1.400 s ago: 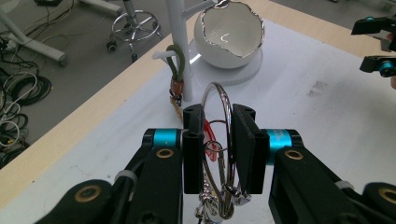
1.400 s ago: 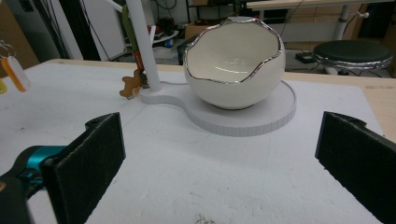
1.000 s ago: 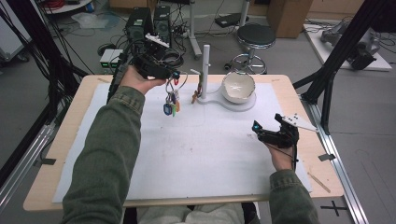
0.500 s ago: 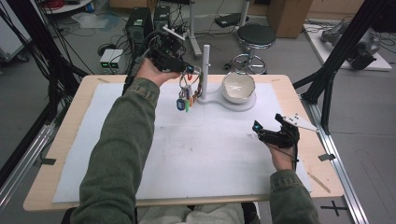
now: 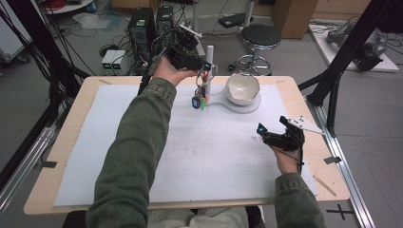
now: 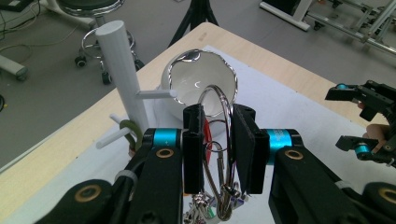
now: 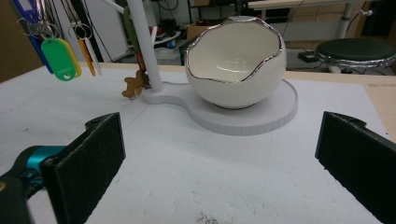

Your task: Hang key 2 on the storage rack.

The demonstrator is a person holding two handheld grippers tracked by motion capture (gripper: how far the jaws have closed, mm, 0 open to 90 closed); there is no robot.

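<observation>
My left gripper (image 5: 205, 66) is shut on a large metal key ring (image 6: 218, 111), held up off the table just left of the white peg stand (image 5: 209, 55). Keys and coloured tags (image 5: 197, 101) dangle from the ring; in the right gripper view the green and yellow tags (image 7: 60, 57) hang at the upper left. The stand's post (image 6: 119, 70) carries short side pegs and stands left of the ring. A white egg-shaped bowl (image 5: 242, 88) sits on the stand's round base (image 7: 254, 120). My right gripper (image 5: 272, 136) rests open on the white mat, aimed at the bowl (image 7: 236, 60).
The white mat (image 5: 142, 142) covers most of the wooden table (image 5: 66, 118). A brown tag (image 7: 132, 84) hangs at the foot of the post. A stool (image 5: 257, 37), computer cases and cables stand on the floor beyond the far edge.
My left hand has carried the key ring to the right, from left of the stand to right beside its post. The right gripper has stayed still.
</observation>
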